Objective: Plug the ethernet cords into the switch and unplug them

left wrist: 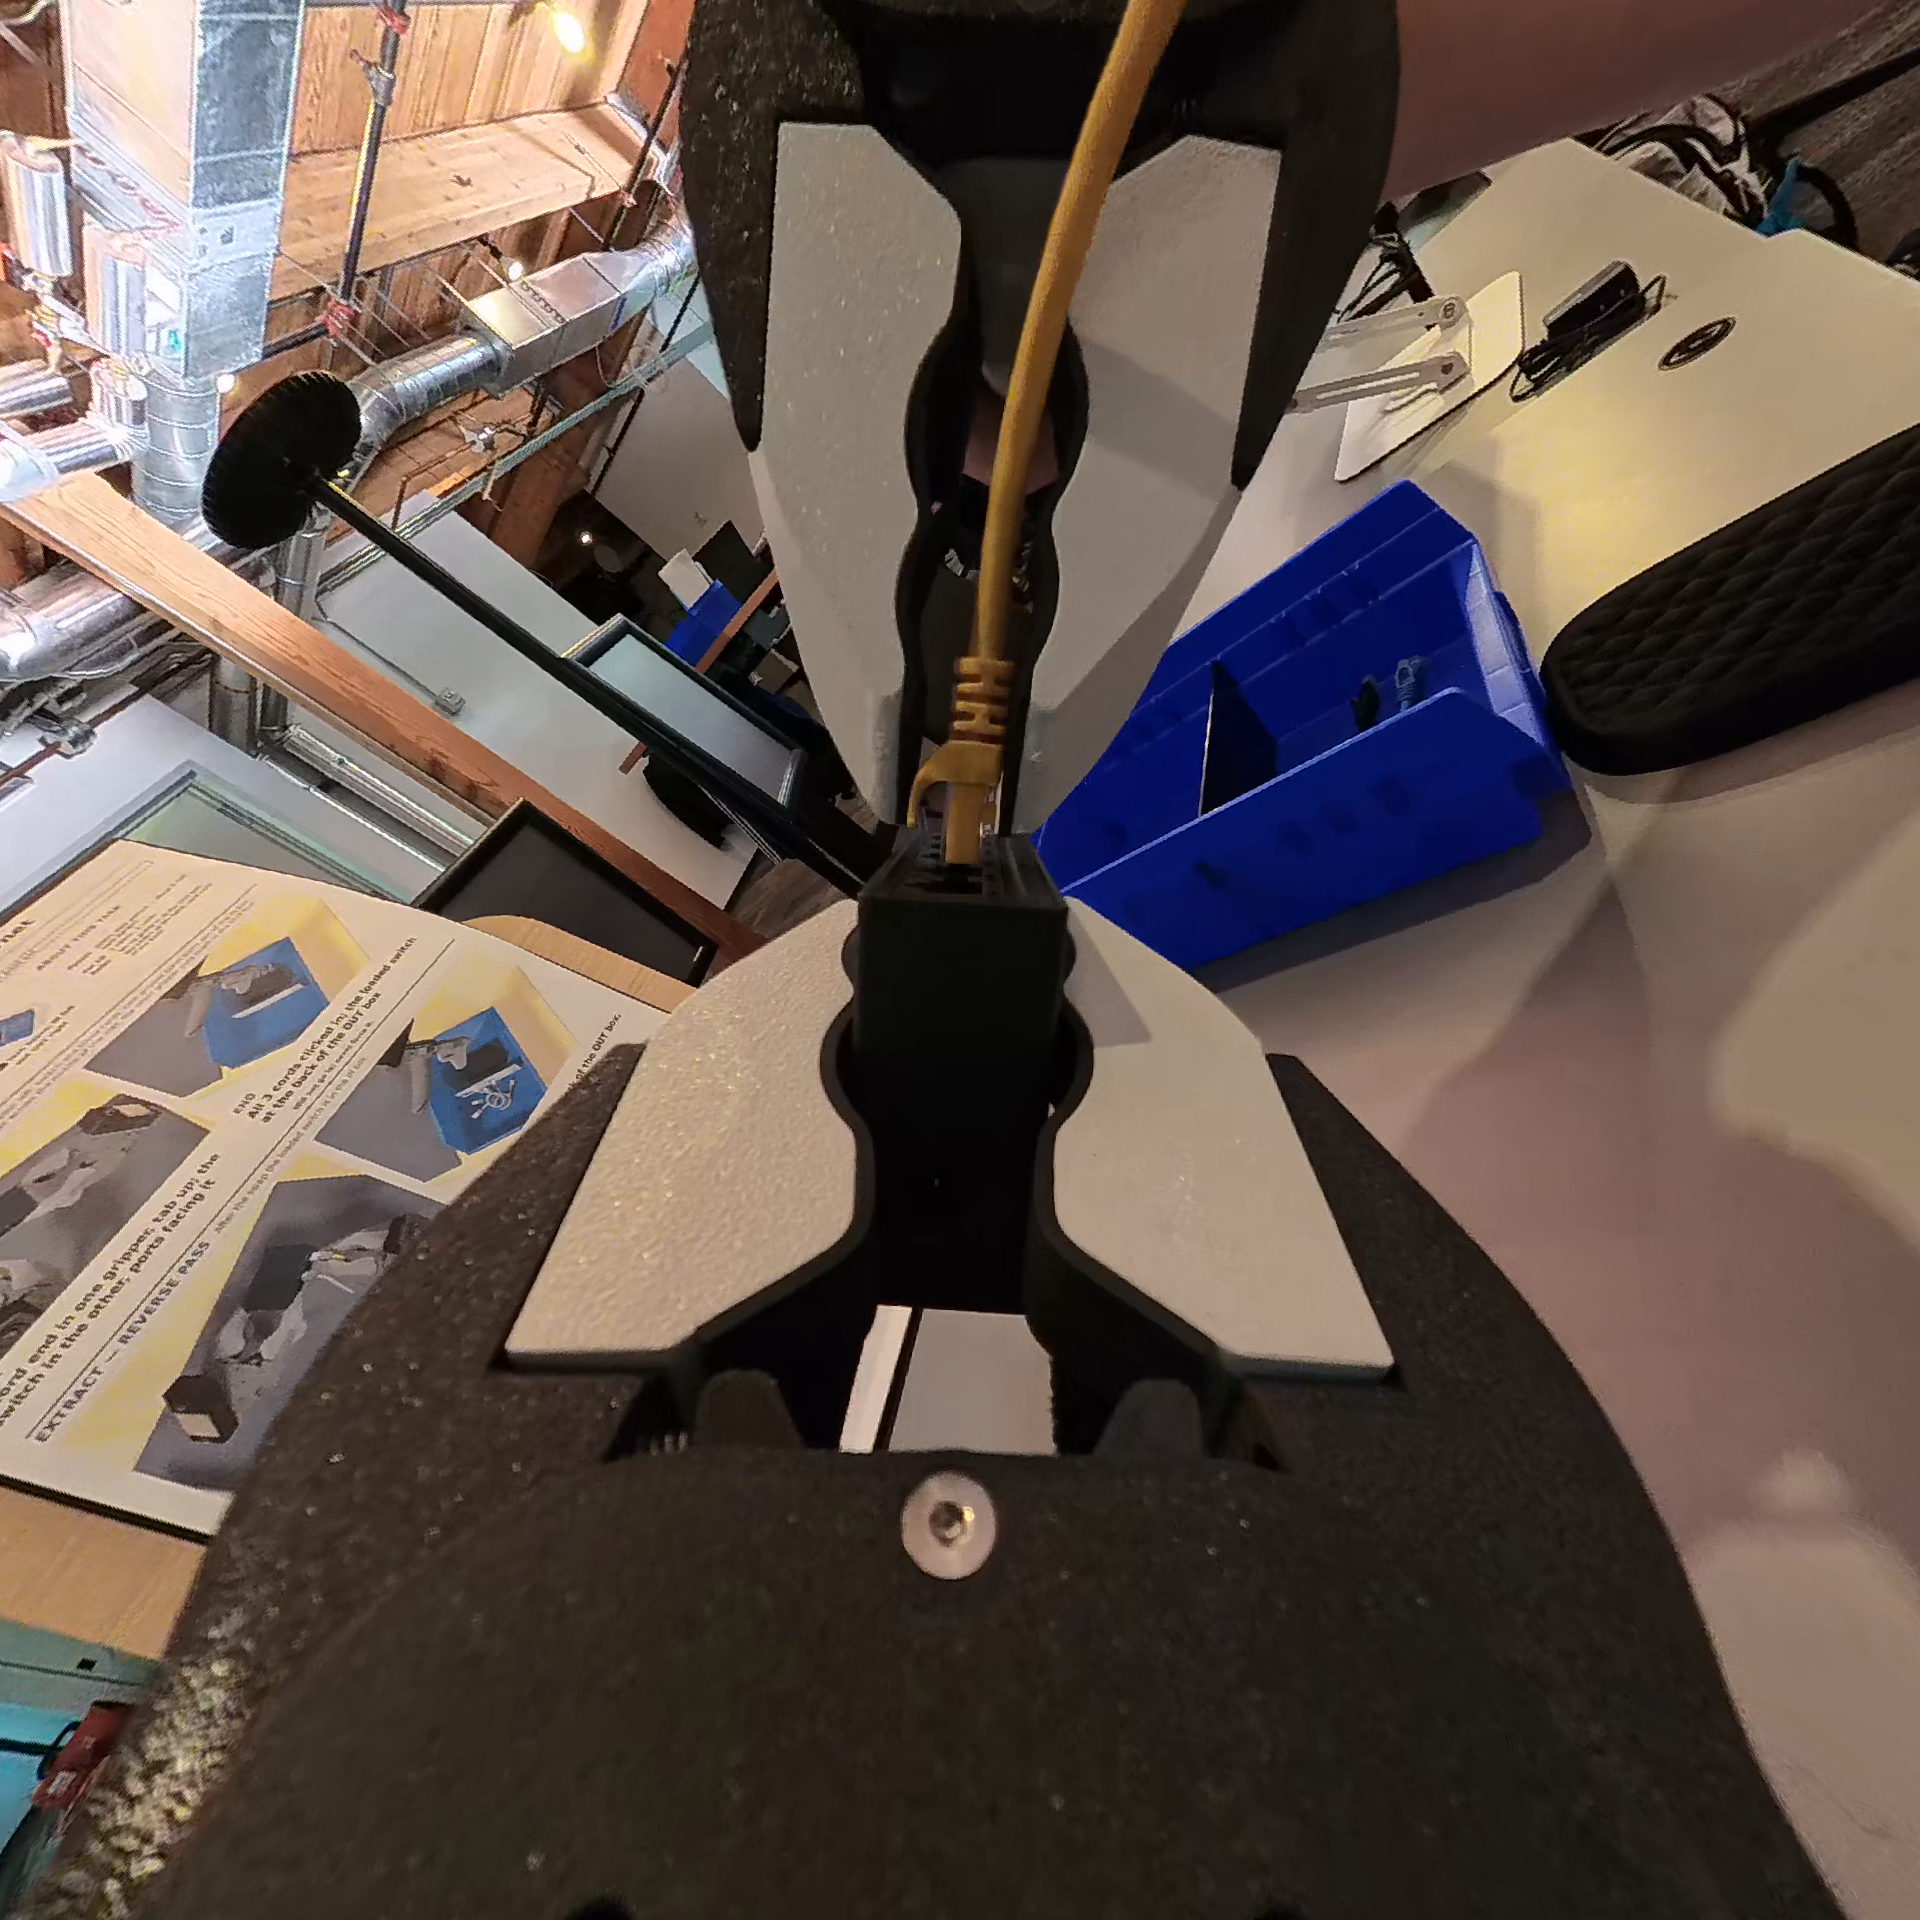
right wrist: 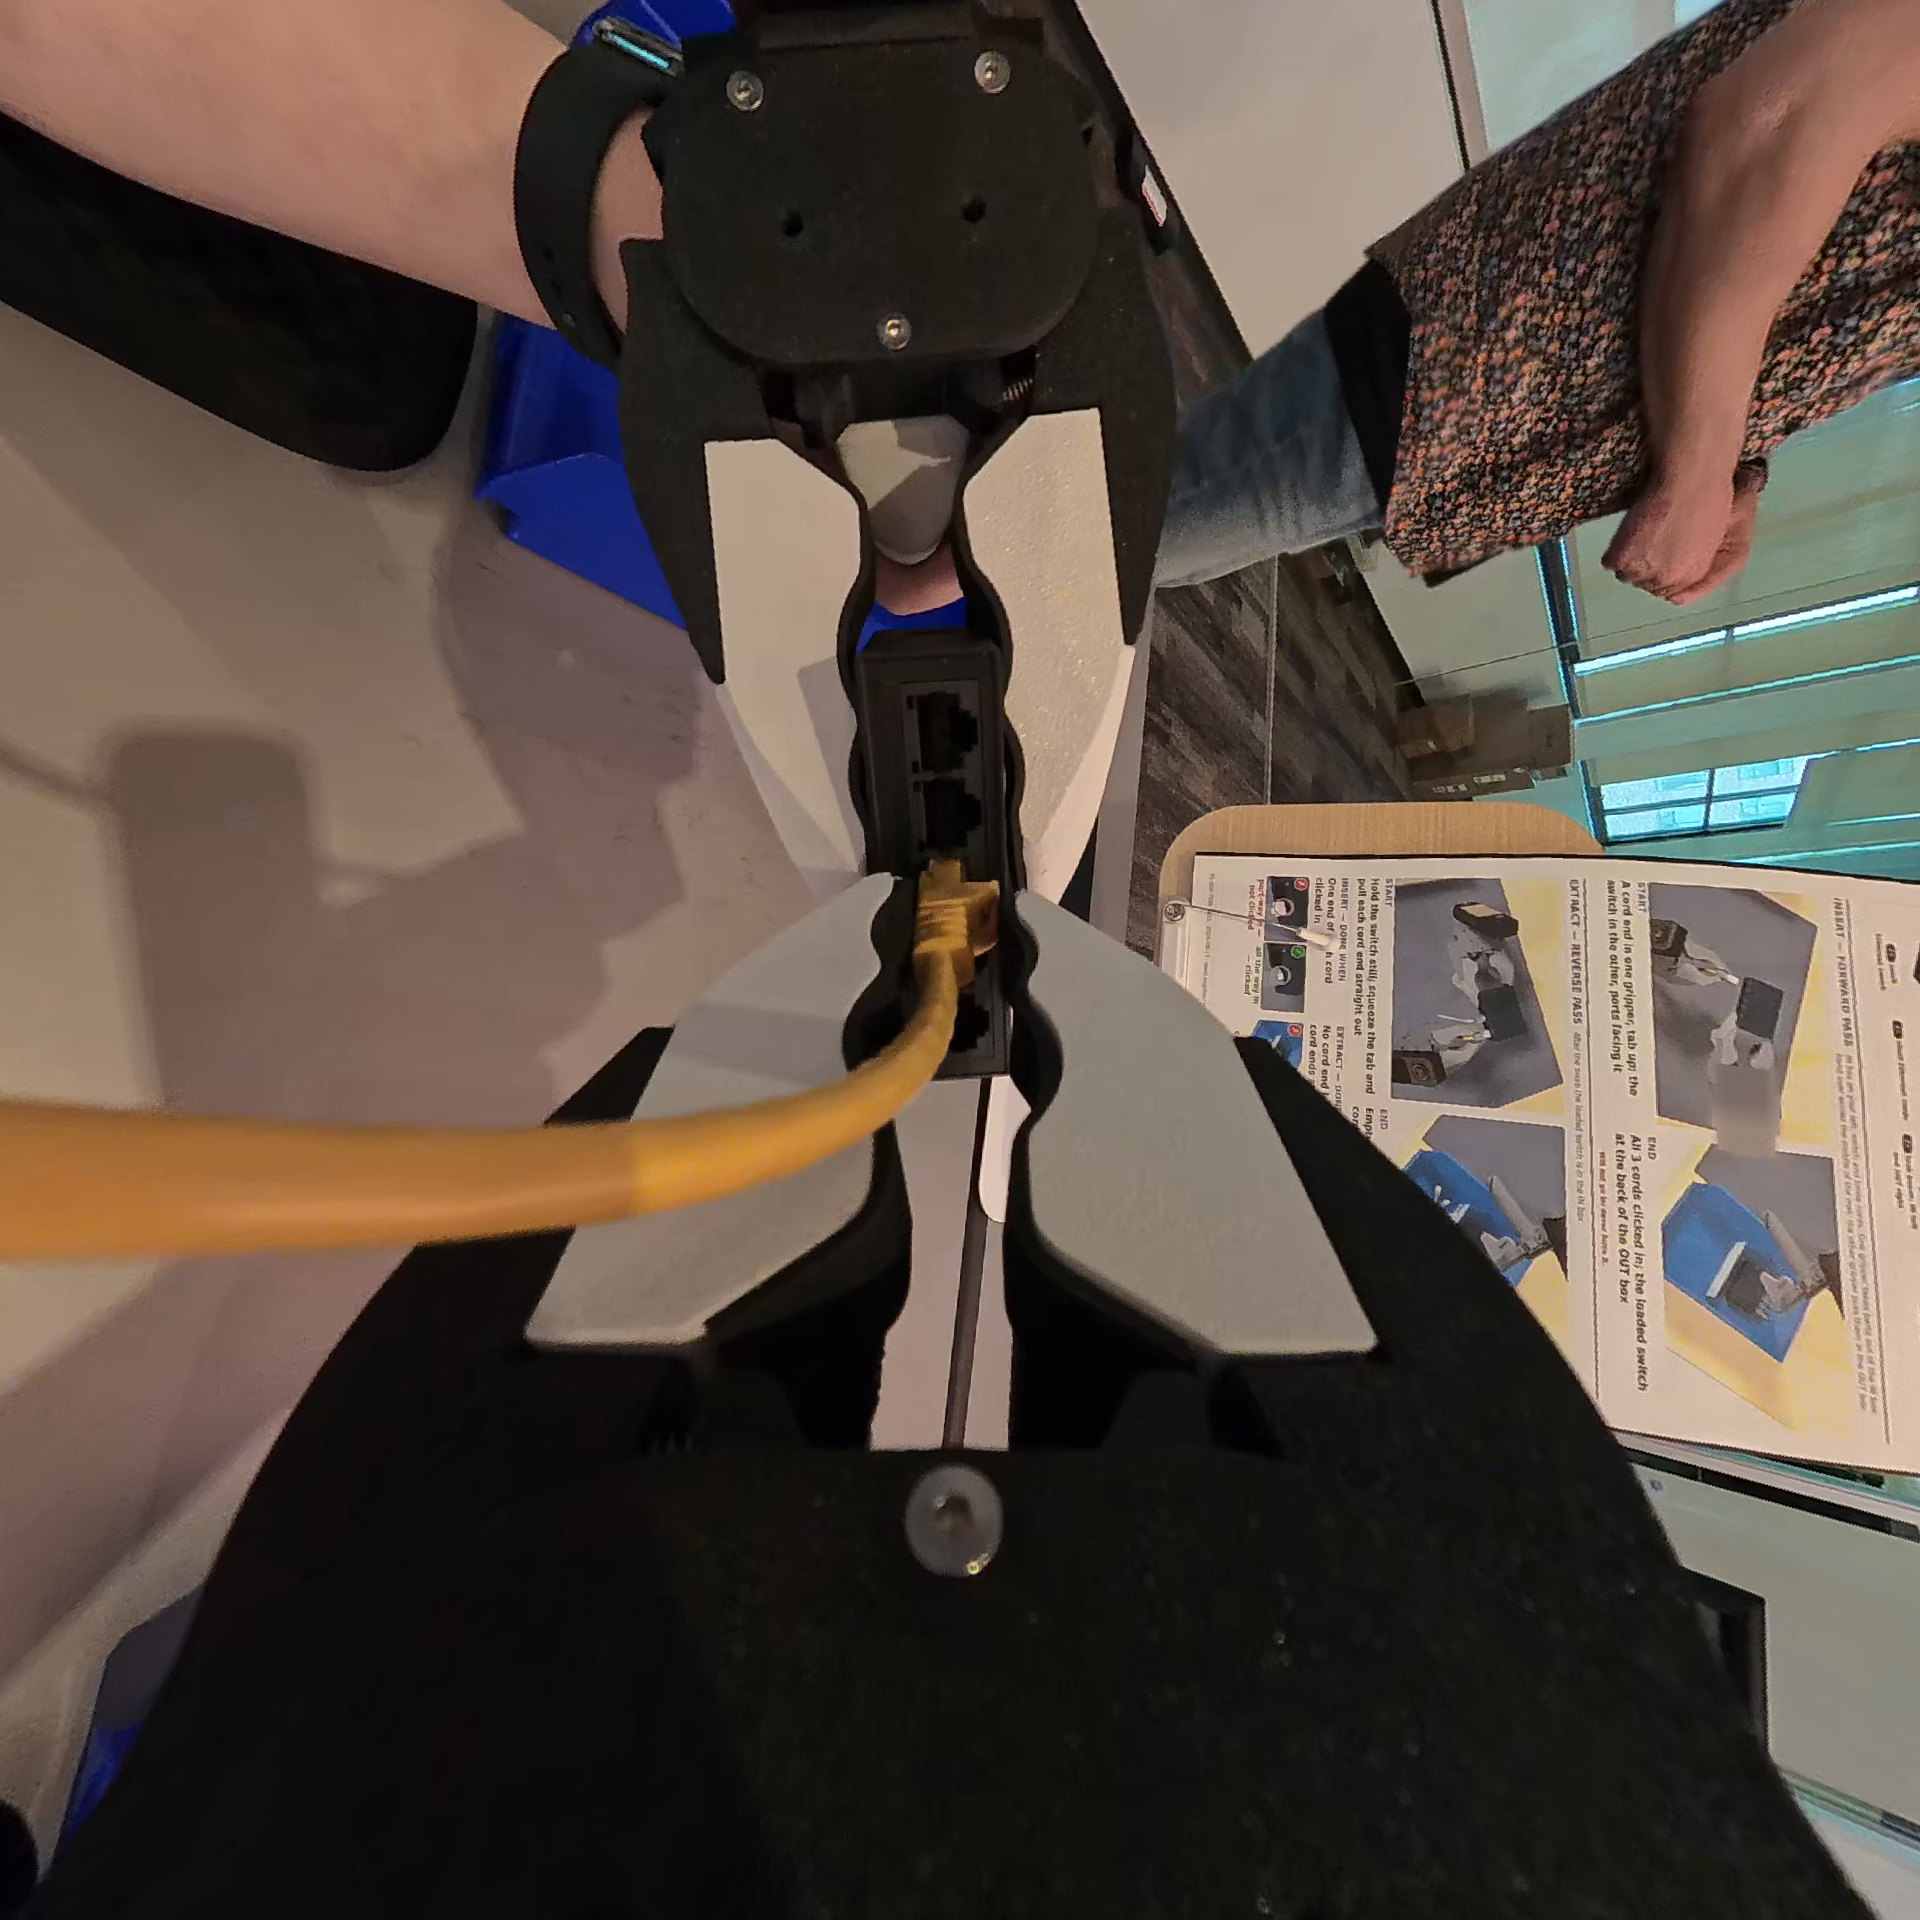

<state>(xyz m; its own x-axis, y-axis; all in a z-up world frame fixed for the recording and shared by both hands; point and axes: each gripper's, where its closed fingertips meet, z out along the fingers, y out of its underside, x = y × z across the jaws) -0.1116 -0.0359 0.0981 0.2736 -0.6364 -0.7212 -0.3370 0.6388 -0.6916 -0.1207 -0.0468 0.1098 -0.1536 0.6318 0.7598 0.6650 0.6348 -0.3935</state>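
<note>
The left claw (left wrist: 961, 997) is closed on the black switch (left wrist: 961, 935), which stands up between its grey pads with the port face turned away toward the other claw. The right claw (right wrist: 951, 935) is pinched around the yellow plug (right wrist: 951, 914) of the cord (right wrist: 520, 1164); the plug sits in the third port down of the switch face (right wrist: 940, 769) as seen from the right wrist, with two open ports above it and one below. How deep the plug sits cannot be told. From the plug the cord bends down and runs out to the left, past the camera. In the left wrist view the same cord (left wrist: 1039, 364) runs up between the right claw's fingers and out at the top.

Both claws meet tip to tip above the pale counter (left wrist: 1558, 1091). A blue bin (left wrist: 1320, 790) lies on the counter just beyond the switch, with a black mat (left wrist: 1745, 613) near it. A printed sheet (right wrist: 1662, 1091) with pictures lies off to the side on a wooden board. A person's forearm with a black wrist strap (right wrist: 566, 197) holds the left claw
</note>
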